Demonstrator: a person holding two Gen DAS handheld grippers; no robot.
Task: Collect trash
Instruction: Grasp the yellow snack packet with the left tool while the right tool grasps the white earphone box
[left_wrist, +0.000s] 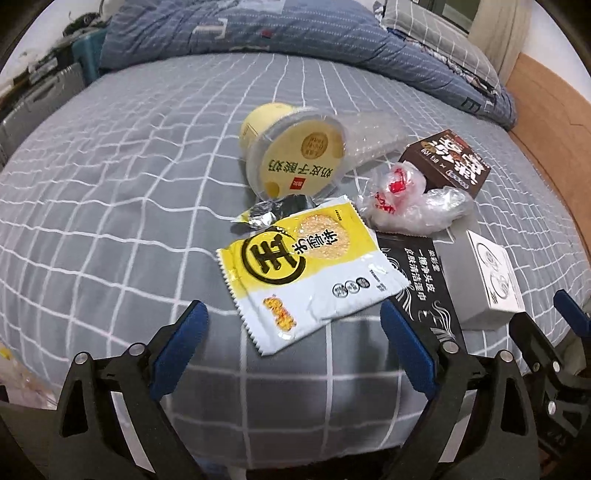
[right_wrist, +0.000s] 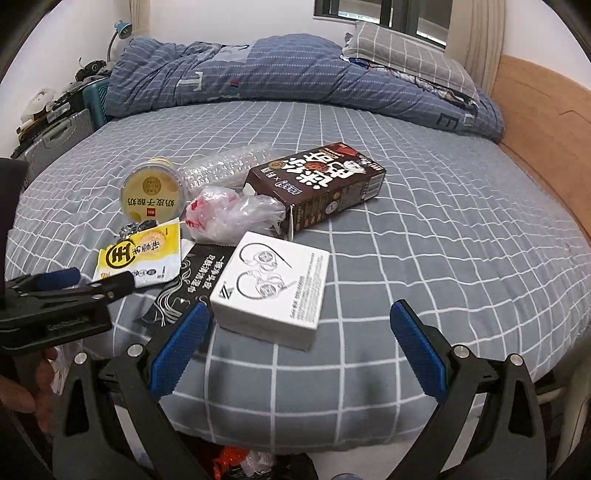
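Observation:
Trash lies in a cluster on the grey checked bed. A yellow snack wrapper (left_wrist: 306, 266) (right_wrist: 136, 258) lies flat just ahead of my left gripper (left_wrist: 291, 314), which is open and holds nothing. Behind it a yellow yogurt cup (left_wrist: 295, 158) (right_wrist: 153, 192) lies on its side, with a foil scrap (left_wrist: 262, 218) at its foot. To the right are a crumpled plastic bag (left_wrist: 410, 203) (right_wrist: 229, 214), a brown carton (left_wrist: 447, 162) (right_wrist: 321, 184) and a black sachet (left_wrist: 421, 273) (right_wrist: 184, 284). My right gripper (right_wrist: 300, 310) is open, just short of a white earphone box (right_wrist: 273, 288) (left_wrist: 484, 280).
Bubble wrap (right_wrist: 221, 166) lies behind the cup. A blue quilt (right_wrist: 295, 74) and a pillow (right_wrist: 406, 55) fill the far side of the bed. A wooden bed board (right_wrist: 546, 122) runs along the right, a suitcase (right_wrist: 62, 136) stands at the left. Wrappers (right_wrist: 236, 458) lie below the near edge.

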